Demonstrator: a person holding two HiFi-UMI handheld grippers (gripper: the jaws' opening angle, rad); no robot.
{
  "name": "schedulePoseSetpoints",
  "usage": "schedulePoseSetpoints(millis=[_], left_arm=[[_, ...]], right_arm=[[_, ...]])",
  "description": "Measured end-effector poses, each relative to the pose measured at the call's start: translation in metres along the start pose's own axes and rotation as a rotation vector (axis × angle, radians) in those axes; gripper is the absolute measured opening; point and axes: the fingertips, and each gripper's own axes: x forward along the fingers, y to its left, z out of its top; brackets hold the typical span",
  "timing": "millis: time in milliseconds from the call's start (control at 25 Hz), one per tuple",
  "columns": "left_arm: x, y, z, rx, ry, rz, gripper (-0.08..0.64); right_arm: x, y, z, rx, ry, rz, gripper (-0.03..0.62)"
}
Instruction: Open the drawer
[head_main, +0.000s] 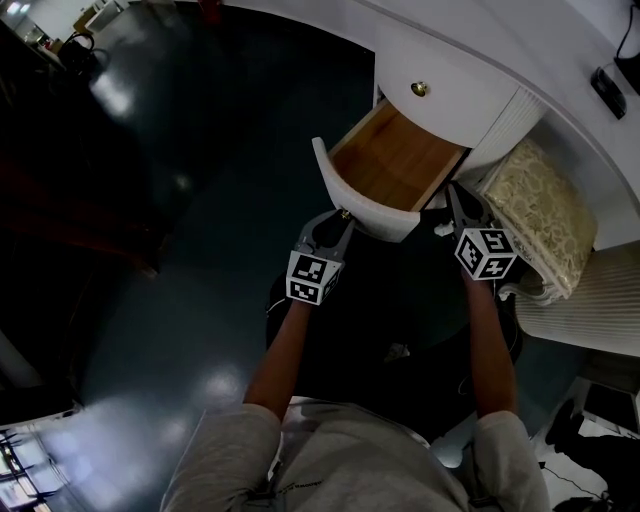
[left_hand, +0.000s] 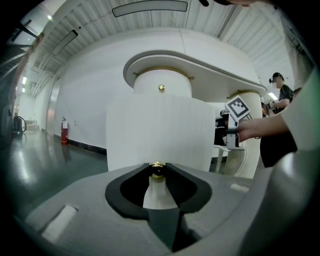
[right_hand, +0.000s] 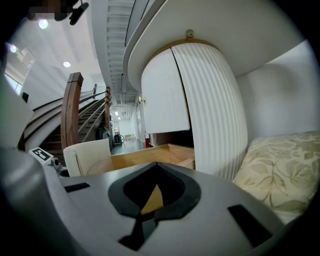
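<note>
Left gripper view, lower centre: left gripper (left_hand: 157, 167) clamped on drawer (left_hand: 157, 130) knob (left_hand: 158, 171); right gripper (right_hand: 156, 165) closed, empty. Risks slipping off small knob if pulled askew.

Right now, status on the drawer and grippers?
Left gripper shut on knob. Right gripper shut, empty, beside drawer. Drawer pulled well out. Nothing blocking in view.
</note>
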Motion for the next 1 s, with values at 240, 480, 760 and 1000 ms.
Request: schedulePoseSetpoints(millis=[240,480,760,1000], left_arm=[[0.001,-0.004,0.003,0.035,0.013,-0.013,0.109],[0.001,-0.001,-0.001,-0.004,-0.007,-0.015,0.109],[-0.002,-0.002,0.001,-0.071,-0.045,-0.026,0.109],[-0.001,-0.001,0.002,-0.065,-0.048,-0.009,0.109]], right_arm=[[-0.008,-0.004,-0.004,0.025,0.007,-0.009,0.015],[-0.003,0.000,-0.013,0.037,0.018,0.001,0.015],[0.009,0.007,0.007,0.075,-0.040,0.023,0.015],[0.018,0.017,0.010,-0.013,-0.021,0.028,0.015]])
